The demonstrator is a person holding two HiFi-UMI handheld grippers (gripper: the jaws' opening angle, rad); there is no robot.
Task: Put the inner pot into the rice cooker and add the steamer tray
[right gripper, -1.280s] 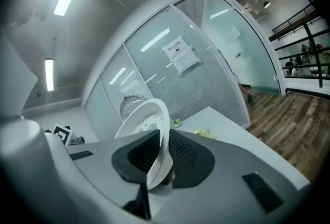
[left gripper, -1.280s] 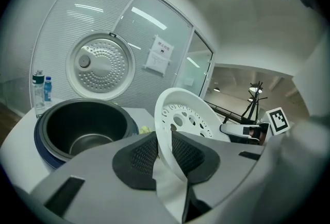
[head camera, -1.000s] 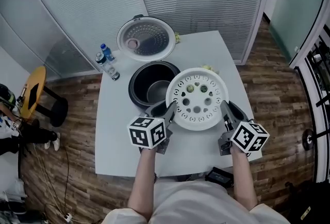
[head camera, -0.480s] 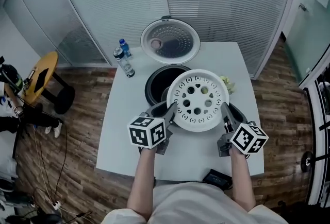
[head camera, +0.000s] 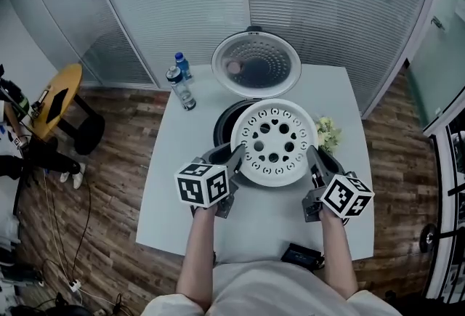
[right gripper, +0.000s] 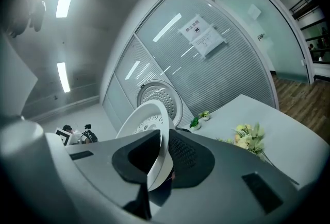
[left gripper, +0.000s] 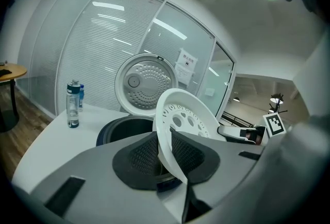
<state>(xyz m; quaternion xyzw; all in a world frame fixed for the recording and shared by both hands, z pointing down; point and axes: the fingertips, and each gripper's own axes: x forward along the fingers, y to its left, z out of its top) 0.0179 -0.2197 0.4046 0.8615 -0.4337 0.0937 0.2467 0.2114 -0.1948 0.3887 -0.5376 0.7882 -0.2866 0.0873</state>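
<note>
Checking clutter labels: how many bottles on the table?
2. Both at the table's far-left corner: front bottle left of the cooker, blue-capped bottle just behind it. None seems hidden.

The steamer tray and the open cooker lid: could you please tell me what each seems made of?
Steamer tray: probably white plastic, matte, with cleanly moulded holes. Cooker lid: inner plate looks like dull grey metal, dimpled; not certain.

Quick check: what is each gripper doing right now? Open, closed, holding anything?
Left gripper: closed on the left rim of the steamer tray.
Right gripper: closed on the right rim of the same tray.
</note>
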